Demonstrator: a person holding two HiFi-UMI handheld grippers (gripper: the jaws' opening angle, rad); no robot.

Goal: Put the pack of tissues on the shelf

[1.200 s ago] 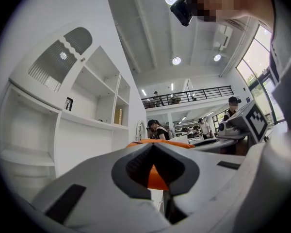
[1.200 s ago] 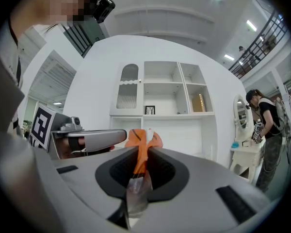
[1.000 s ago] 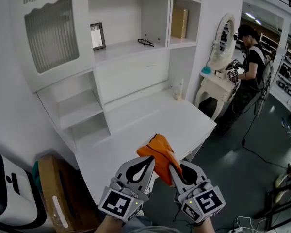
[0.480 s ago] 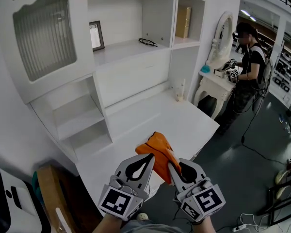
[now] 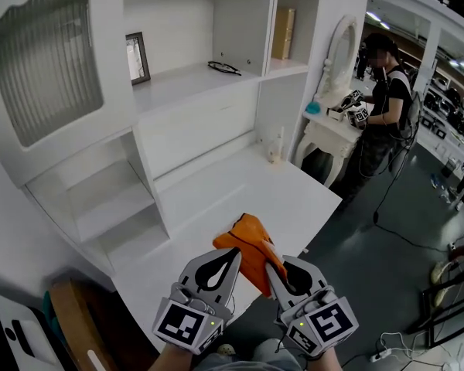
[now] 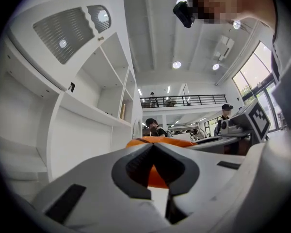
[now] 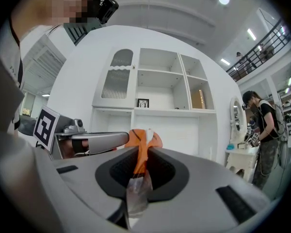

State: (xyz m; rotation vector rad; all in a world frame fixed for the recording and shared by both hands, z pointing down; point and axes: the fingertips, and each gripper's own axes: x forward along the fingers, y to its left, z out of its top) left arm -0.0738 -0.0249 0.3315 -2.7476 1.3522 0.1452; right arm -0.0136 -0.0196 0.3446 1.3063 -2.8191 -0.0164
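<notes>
The tissue pack (image 5: 247,246) is an orange soft packet, held in the air over the front edge of the white desk (image 5: 240,184). My left gripper (image 5: 233,253) is shut on its left edge, and orange shows through its jaw cut-out (image 6: 157,176). My right gripper (image 5: 269,267) is shut on the right edge, with the orange wrapper and its clear seam (image 7: 138,178) pinched between the jaws. The white shelf unit (image 5: 185,79) stands behind the desk.
On the shelves are a picture frame (image 5: 137,58), glasses (image 5: 224,68) and a tan box (image 5: 282,33). A small bottle (image 5: 277,145) stands at the desk's back right. A person (image 5: 383,107) works at a dressing table (image 5: 332,134). A cardboard box (image 5: 73,331) sits at lower left.
Both grippers have carried the pack along together, still gripping it. In the head view the shelf unit and desk have slid to the left and a little down.
</notes>
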